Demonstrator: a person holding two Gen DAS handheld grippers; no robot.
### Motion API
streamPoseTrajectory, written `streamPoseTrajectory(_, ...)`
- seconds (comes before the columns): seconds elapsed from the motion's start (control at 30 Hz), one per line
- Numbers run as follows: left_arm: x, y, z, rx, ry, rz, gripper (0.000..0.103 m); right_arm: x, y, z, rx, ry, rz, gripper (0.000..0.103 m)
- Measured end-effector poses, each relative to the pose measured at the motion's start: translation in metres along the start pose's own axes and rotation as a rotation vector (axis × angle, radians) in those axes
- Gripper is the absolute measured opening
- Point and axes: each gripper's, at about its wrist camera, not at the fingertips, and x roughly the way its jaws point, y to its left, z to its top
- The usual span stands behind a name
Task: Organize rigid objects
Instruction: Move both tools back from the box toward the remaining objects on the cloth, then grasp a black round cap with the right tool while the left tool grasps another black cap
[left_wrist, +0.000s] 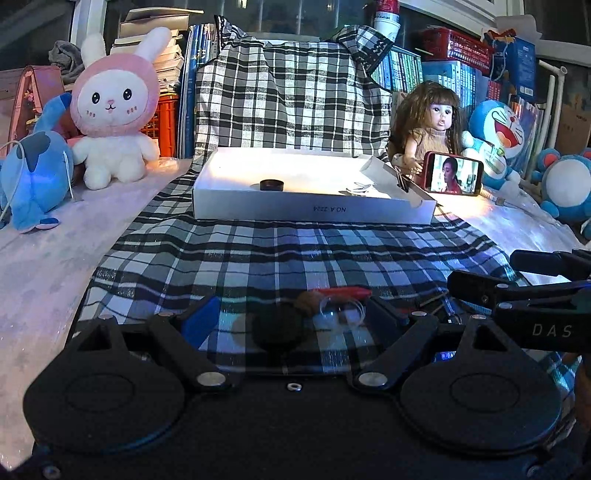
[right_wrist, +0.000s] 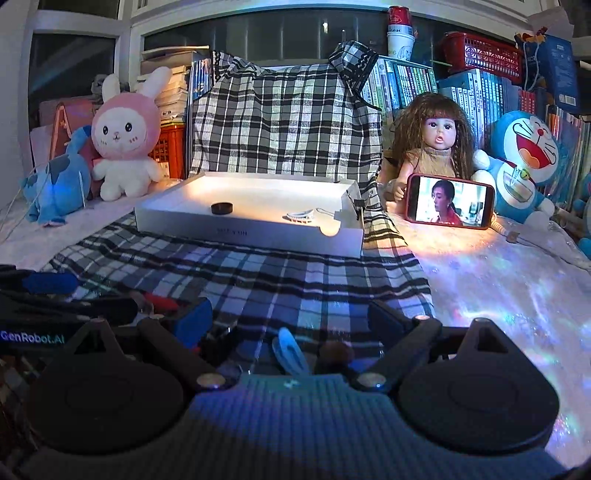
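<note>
In the left wrist view my left gripper (left_wrist: 291, 314) stands open low over the plaid cloth (left_wrist: 295, 251). A dark round lump (left_wrist: 279, 328), a brown piece (left_wrist: 309, 301), a red stick (left_wrist: 347, 291) and clear rings (left_wrist: 345, 310) lie between and just beyond its fingers, untouched. My right gripper (right_wrist: 291, 317) is open too, with a light blue clip (right_wrist: 290, 350) and a brown piece (right_wrist: 334, 350) on the cloth between its fingers. Farther back a white shallow box (left_wrist: 314, 212) (right_wrist: 251, 232) holds a black puck (left_wrist: 271, 184) (right_wrist: 221, 208) and a pale clip (left_wrist: 360, 188) (right_wrist: 303, 215).
The two grippers are side by side; the right one (left_wrist: 517, 295) shows at the left view's right edge. A pink rabbit plush (left_wrist: 114, 110), a blue plush (left_wrist: 33, 177), a doll (right_wrist: 436, 147), a lit phone (right_wrist: 448, 201) and a blue cat plush (right_wrist: 524, 162) ring the cloth. Books stand behind.
</note>
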Motion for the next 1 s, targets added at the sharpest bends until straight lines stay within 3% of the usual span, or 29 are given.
streamPoseTrajectory(0.33, -0.006, 0.002, -0.013, -0.008, 0.015, -0.002, 0.075, -0.006, 0.002, -0.017, -0.008, 0.025, -0.010, 0.096)
streamPoseTrajectory(0.6, -0.013, 0.009, -0.017, -0.013, 0.009, 0.016, 0.060, -0.011, -0.005, -0.025, 0.002, 0.042, -0.022, 0.095)
streamPoseTrajectory(0.8, -0.009, 0.015, -0.015, -0.035, 0.009, 0.035, 0.053, -0.014, -0.008, -0.027, 0.005, 0.043, -0.035, 0.088)
streamPoseTrajectory(1.0, -0.007, 0.015, -0.016, -0.015, 0.004, 0.040, 0.050, -0.015, -0.012, -0.028, 0.013, 0.044, -0.060, 0.072)
